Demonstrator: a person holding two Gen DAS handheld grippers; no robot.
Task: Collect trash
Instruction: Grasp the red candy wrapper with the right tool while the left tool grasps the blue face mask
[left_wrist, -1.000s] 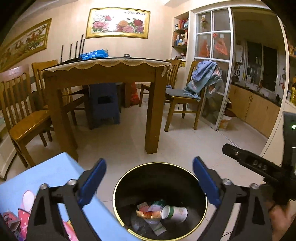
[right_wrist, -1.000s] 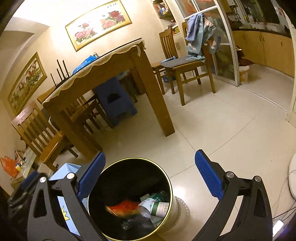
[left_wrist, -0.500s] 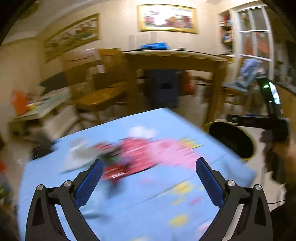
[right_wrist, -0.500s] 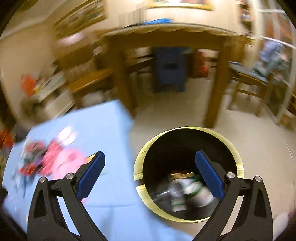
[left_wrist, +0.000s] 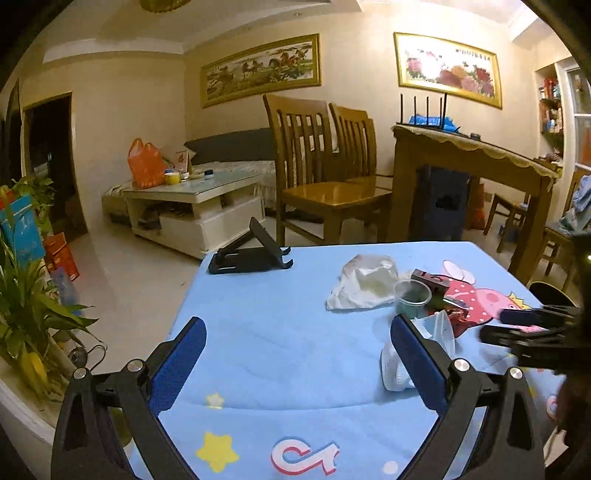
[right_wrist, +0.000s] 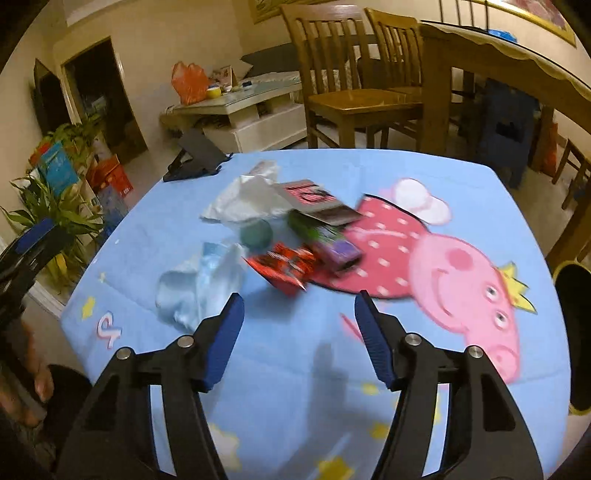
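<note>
A heap of trash is seen on the blue cartoon-printed desk (right_wrist: 406, 369), toward its far left part: a crumpled white bag (right_wrist: 243, 201), a green cup (right_wrist: 256, 235), a red wrapper (right_wrist: 284, 266), a purple packet (right_wrist: 341, 253), a flat printed box (right_wrist: 314, 201) and a pale blue face mask (right_wrist: 203, 284). A black phone stand (left_wrist: 249, 254) is set at the far left corner. The right claw (right_wrist: 299, 321) is held above the desk just short of the red wrapper; its jaws have just been closing, are half spread, and nothing is between them. The left claw (left_wrist: 295, 354) is spread wide and empty, the mask just beside its right finger. The black bin (right_wrist: 574, 295) is glimpsed past the desk's right edge.
</note>
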